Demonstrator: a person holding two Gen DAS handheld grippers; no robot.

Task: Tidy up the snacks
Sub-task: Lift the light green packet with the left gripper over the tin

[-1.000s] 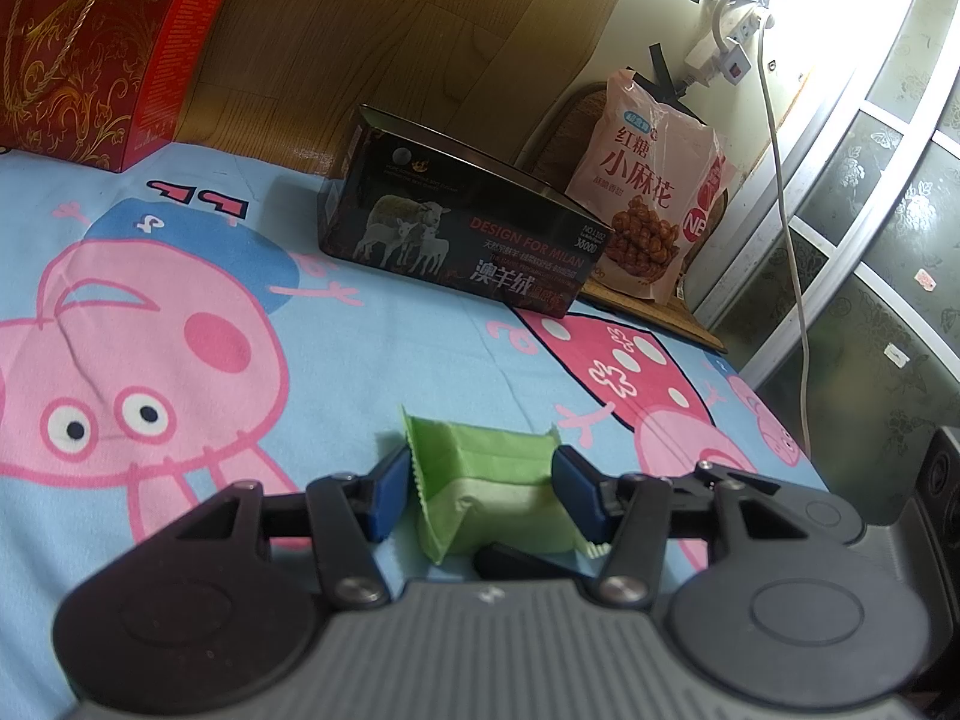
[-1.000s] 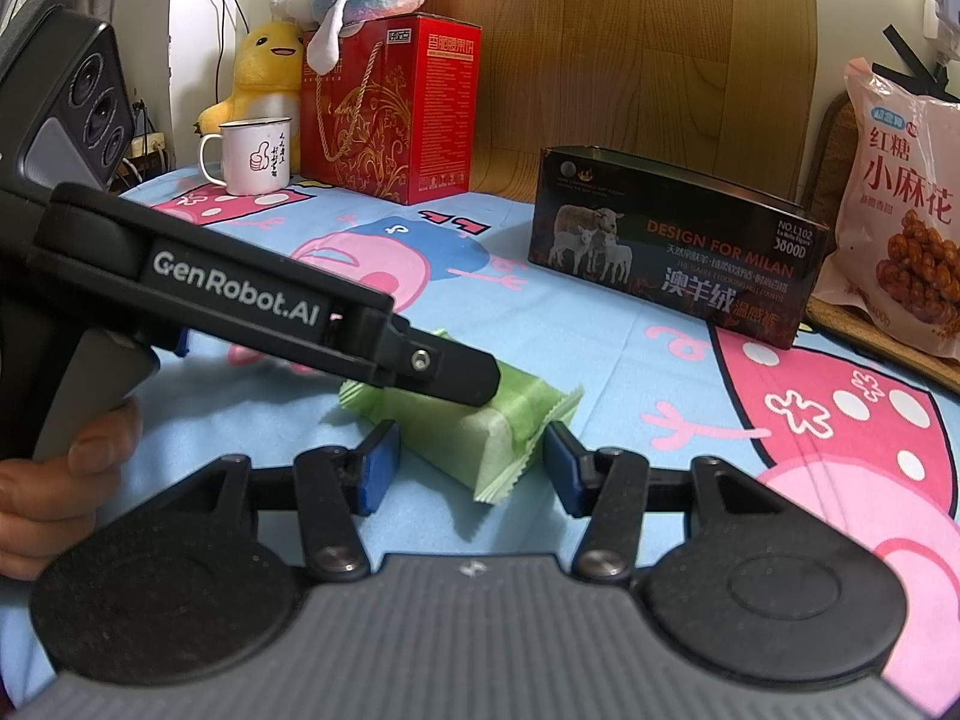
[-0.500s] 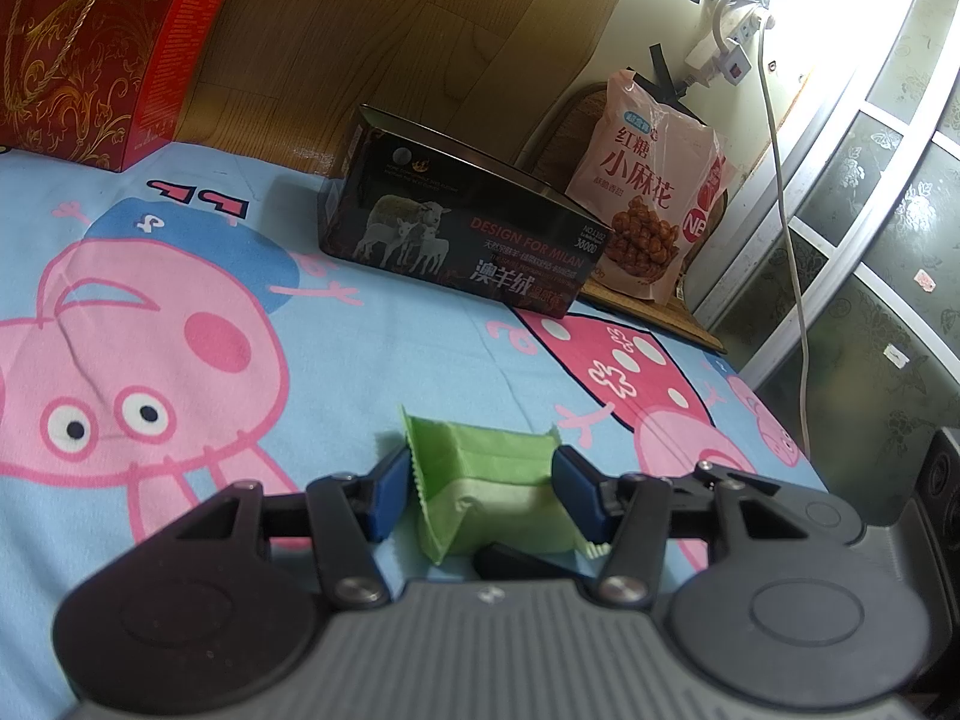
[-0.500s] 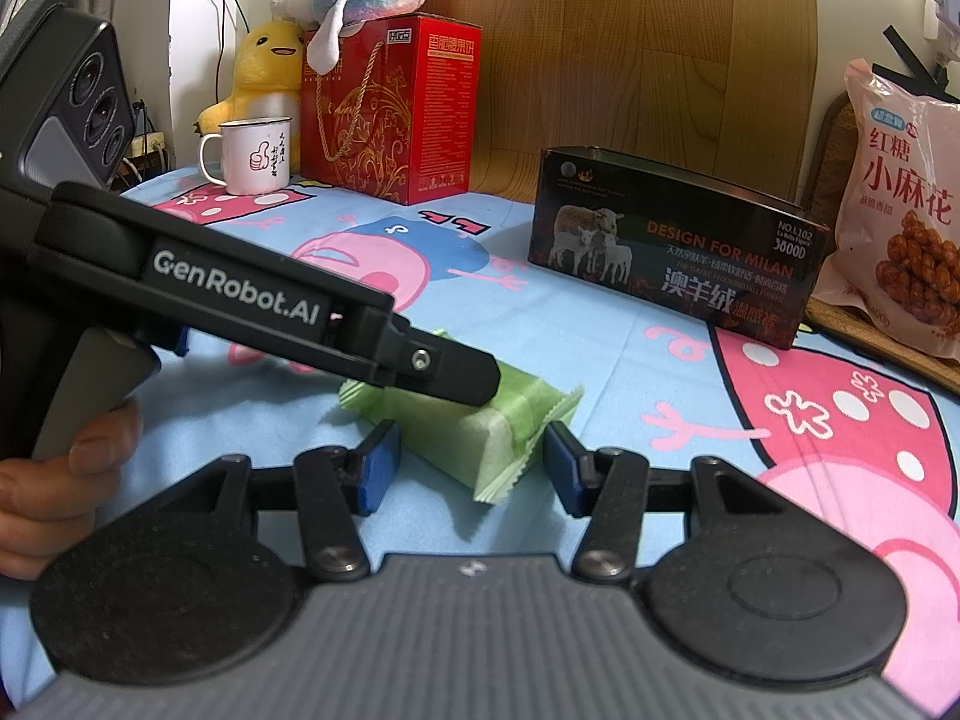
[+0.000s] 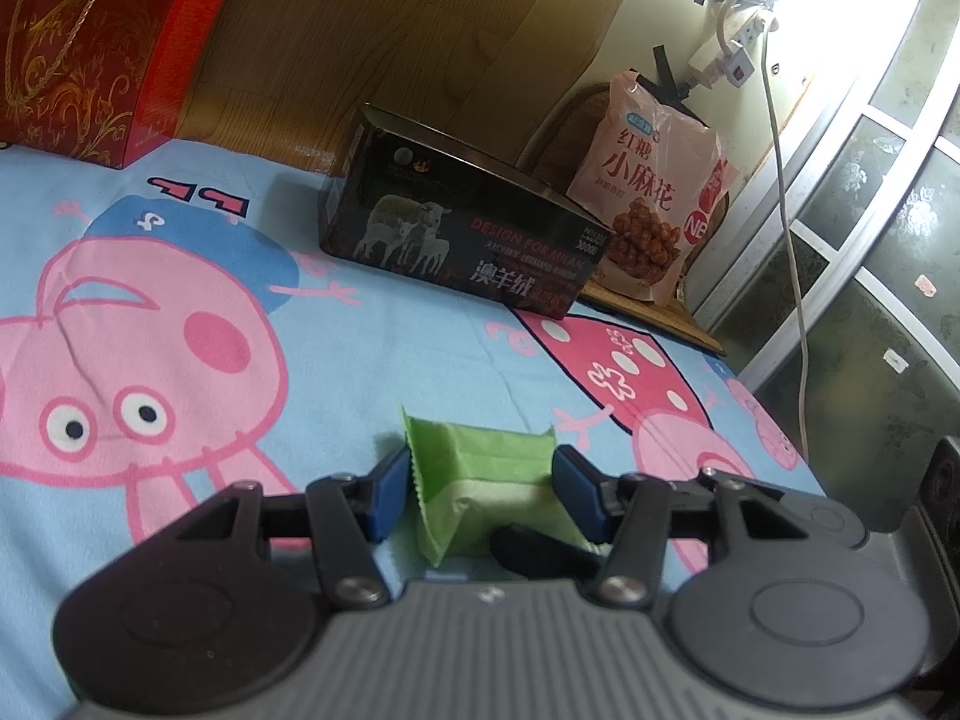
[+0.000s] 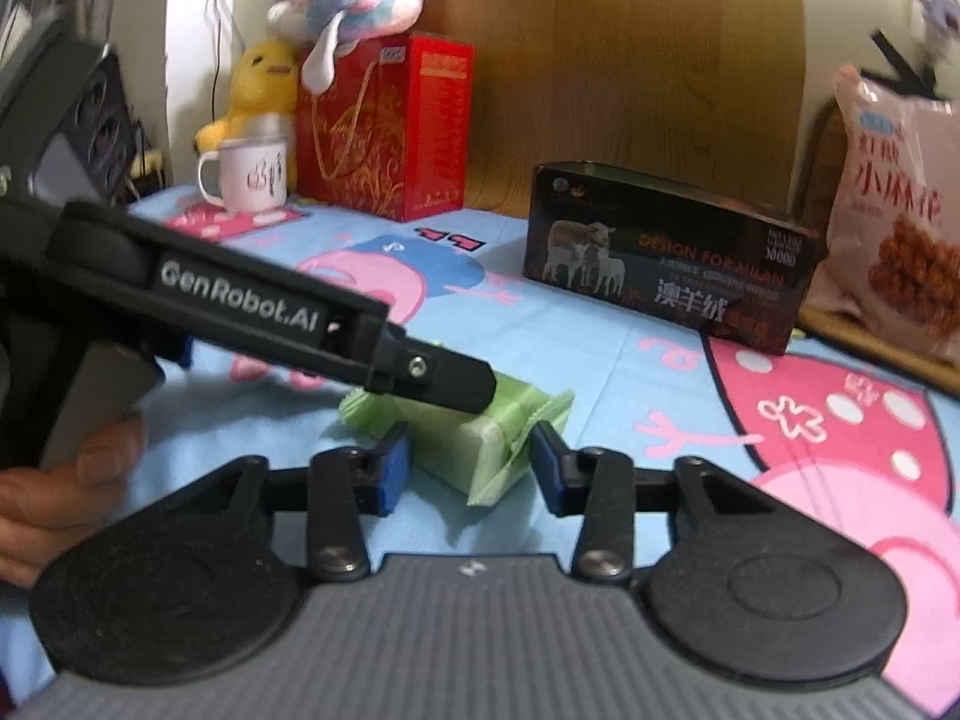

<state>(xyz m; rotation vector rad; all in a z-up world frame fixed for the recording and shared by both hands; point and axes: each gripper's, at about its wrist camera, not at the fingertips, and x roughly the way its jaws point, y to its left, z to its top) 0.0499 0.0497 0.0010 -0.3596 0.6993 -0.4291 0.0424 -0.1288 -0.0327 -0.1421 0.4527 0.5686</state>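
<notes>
Both grippers crowd one green snack packet lying on the cartoon bedsheet. The left gripper brackets it, blue pads just beside its ends, jaws spread and not yet pinching. The right gripper straddles the near end, also spread. This looks like the pickup step; next, one gripper must close on the soft wrapper without crushing it. Farther back sit the dark box and the pink snack bag.
</notes>
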